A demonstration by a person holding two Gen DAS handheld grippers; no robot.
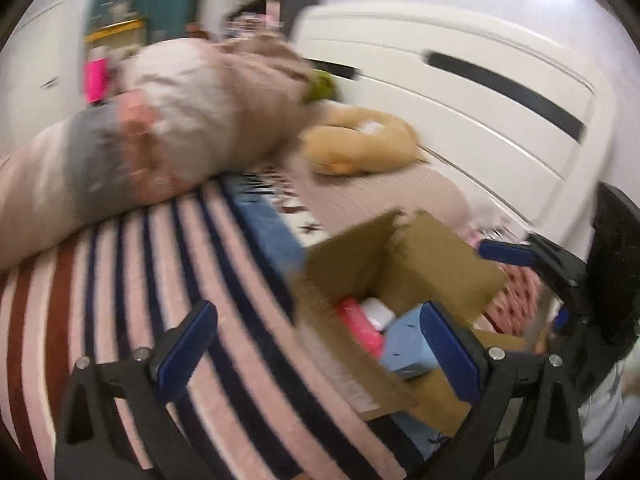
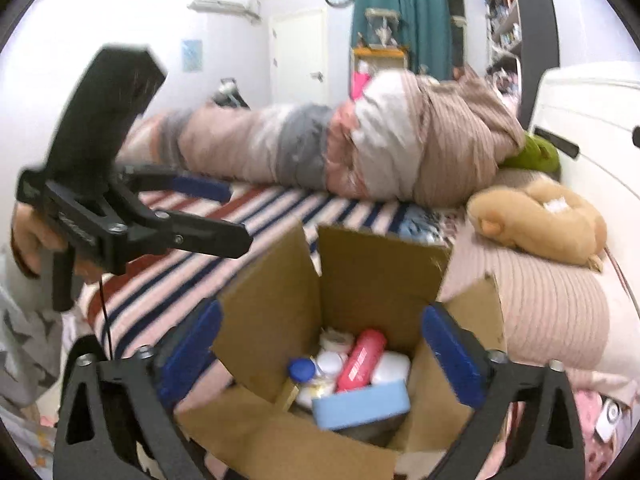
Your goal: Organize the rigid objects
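An open cardboard box (image 2: 360, 276) stands on the striped bed. In it lie a pink bottle (image 2: 360, 360), a light blue box (image 2: 360, 406), white jars (image 2: 390, 368) and a blue-capped bottle (image 2: 301, 370). My right gripper (image 2: 320, 348) is open and empty, hovering just above the box opening. My left gripper (image 1: 316, 344) is open and empty, over the bed at the box's (image 1: 400, 264) left side; the pink bottle (image 1: 360, 326) and blue box (image 1: 408, 344) show inside. The left gripper also shows in the right wrist view (image 2: 236, 216), left of the box.
A rolled duvet (image 2: 320, 152) lies across the far side of the bed. A tan plush toy (image 2: 540, 220) and a green plush (image 2: 536, 152) sit by the white headboard (image 2: 592, 120). A ribbed beige pillow (image 2: 552, 308) is right of the box.
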